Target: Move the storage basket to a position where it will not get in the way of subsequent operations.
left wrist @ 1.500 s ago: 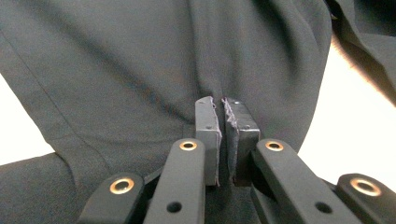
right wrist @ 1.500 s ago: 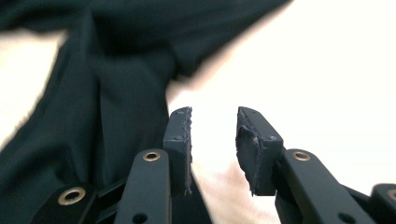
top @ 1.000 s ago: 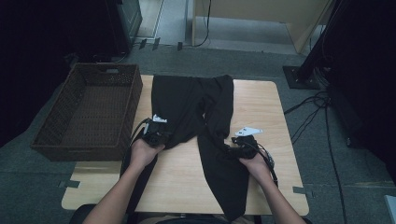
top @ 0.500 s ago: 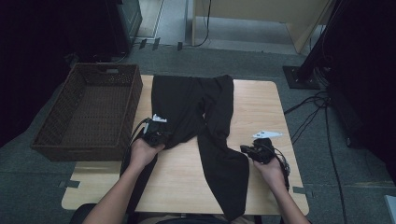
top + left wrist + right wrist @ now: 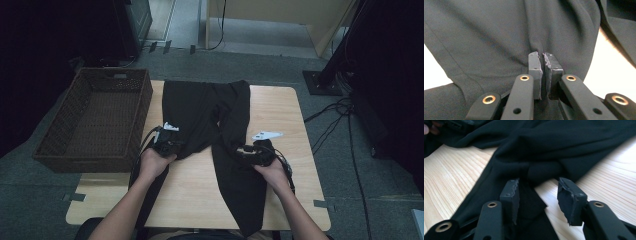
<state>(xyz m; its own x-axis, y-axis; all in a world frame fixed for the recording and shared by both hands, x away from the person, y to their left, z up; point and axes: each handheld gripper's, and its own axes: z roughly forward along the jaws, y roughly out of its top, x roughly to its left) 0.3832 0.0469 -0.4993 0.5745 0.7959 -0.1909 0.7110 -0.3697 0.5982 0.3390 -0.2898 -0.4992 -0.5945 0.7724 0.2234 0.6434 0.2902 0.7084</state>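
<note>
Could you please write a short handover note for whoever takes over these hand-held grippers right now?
Left hand-held gripper: shut on a fold of the black trousers, near the table's left edge beside the wicker basket.
Right hand-held gripper: jaws have just been opening and stand apart at the edge of the right trouser leg, cloth between them, not pinched.
Trousers lie spread on the wooden table, waist at the far side, legs towards the person.
Done: left grip set.
Left: probably re-grip with the right, fold, then move the trousers to the basket.
</note>
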